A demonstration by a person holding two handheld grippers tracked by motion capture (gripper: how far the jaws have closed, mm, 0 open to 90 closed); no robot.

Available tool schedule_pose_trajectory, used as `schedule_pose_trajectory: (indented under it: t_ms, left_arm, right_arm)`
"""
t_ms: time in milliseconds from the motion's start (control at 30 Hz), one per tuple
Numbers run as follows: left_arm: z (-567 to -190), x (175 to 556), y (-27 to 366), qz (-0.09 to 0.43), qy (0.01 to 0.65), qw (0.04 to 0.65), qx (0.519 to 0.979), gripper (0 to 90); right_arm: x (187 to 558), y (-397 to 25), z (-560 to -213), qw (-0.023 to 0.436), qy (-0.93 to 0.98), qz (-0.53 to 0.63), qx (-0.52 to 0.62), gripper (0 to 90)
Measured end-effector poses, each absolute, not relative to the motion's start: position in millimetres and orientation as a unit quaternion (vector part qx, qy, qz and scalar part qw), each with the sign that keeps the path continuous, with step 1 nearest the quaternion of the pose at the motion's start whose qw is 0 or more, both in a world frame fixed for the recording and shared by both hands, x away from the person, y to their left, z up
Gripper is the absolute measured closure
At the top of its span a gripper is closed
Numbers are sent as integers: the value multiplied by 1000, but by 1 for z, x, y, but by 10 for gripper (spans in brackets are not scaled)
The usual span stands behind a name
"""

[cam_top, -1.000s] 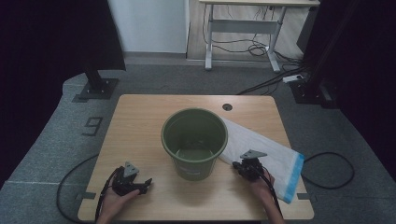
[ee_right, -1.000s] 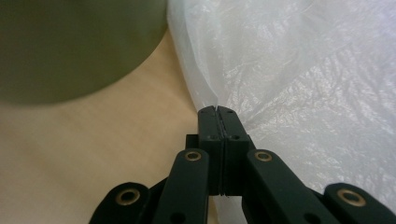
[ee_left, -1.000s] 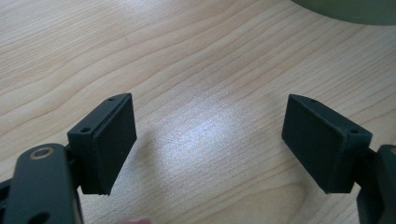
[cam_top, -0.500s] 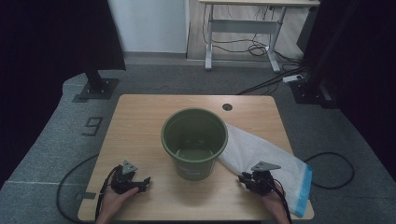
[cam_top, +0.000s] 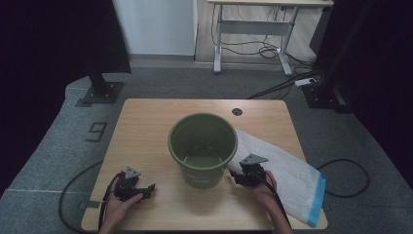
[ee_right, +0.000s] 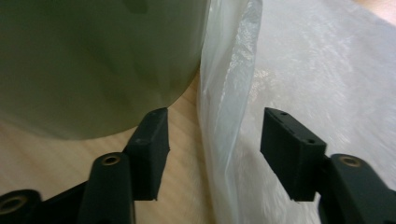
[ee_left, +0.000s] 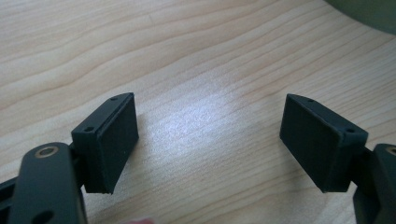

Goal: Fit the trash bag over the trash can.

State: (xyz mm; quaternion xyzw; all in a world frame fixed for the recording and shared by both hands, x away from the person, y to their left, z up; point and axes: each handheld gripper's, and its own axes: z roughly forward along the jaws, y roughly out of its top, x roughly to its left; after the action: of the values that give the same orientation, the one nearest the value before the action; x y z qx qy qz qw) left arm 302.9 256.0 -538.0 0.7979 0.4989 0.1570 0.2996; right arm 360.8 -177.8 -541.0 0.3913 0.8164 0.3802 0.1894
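Observation:
A green plastic bucket [cam_top: 202, 146] stands upright at the middle of the wooden table [cam_top: 146, 126]. A translucent white bag [cam_top: 287, 170] with a blue end strip lies flat to its right, one corner tucked against the bucket. My right gripper [cam_top: 234, 176] is at the bucket's lower right, open. In the right gripper view the bag's raised edge [ee_right: 229, 93] runs between the open jaws of the right gripper [ee_right: 215, 126], with the bucket wall [ee_right: 93, 60] on the left. My left gripper [cam_top: 148, 191] rests open at the front left, and in its own view the left gripper [ee_left: 210, 116] has bare wood between its jaws.
A round cable hole [cam_top: 237, 112] sits near the table's far edge. Black cables [cam_top: 73, 195] trail off the table on both sides. A desk frame [cam_top: 253, 34] and dark stands are on the floor beyond. Bare wood lies left of and behind the bucket.
My right gripper drew back toward the front right, then came forward and left to the bag's edge beside the bucket. The left gripper stayed put.

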Motion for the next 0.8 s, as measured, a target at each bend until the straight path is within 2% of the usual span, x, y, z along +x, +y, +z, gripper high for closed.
schedule_pose_trajectory:
  t_ms: [100, 133, 167, 200, 233, 267, 300, 333, 400, 600, 800]
  left_arm:
    - [-538, 303, 256, 156, 500, 299, 798, 195]
    - [-538, 303, 255, 157, 499, 298, 798, 195]
    - [-538, 303, 255, 158, 499, 297, 799, 195]
    - [-538, 303, 255, 158, 500, 298, 798, 195]
    - [-538, 303, 255, 158, 500, 298, 798, 195]
    - [-538, 302, 255, 159, 499, 297, 799, 195]
    - [-538, 302, 255, 159, 499, 297, 799, 195]
    - [-538, 302, 255, 159, 497, 296, 800, 195]
    - [-538, 302, 255, 160, 495, 296, 802, 195]
    - [-538, 302, 255, 159, 494, 295, 802, 195]
    - [-538, 301, 256, 157, 494, 295, 803, 195]
  right_arm:
    - [367, -177, -543, 183, 815, 383, 395, 459]
    - [368, -175, -543, 180, 816, 386, 390, 512]
    - [368, -175, -543, 180, 816, 386, 390, 512]
    - [368, -174, -542, 177, 819, 388, 385, 583]
    - [368, -174, -542, 177, 819, 388, 385, 583]
    - [368, -173, -544, 170, 826, 384, 377, 683]
    - [368, -173, -544, 170, 826, 384, 377, 683]
    - [368, -173, -545, 167, 828, 381, 376, 723]
    - [368, -177, -545, 164, 826, 383, 379, 881]
    - [365, -189, -537, 179, 810, 398, 391, 886]
    - [356, -216, -512, 216, 768, 443, 409, 886]
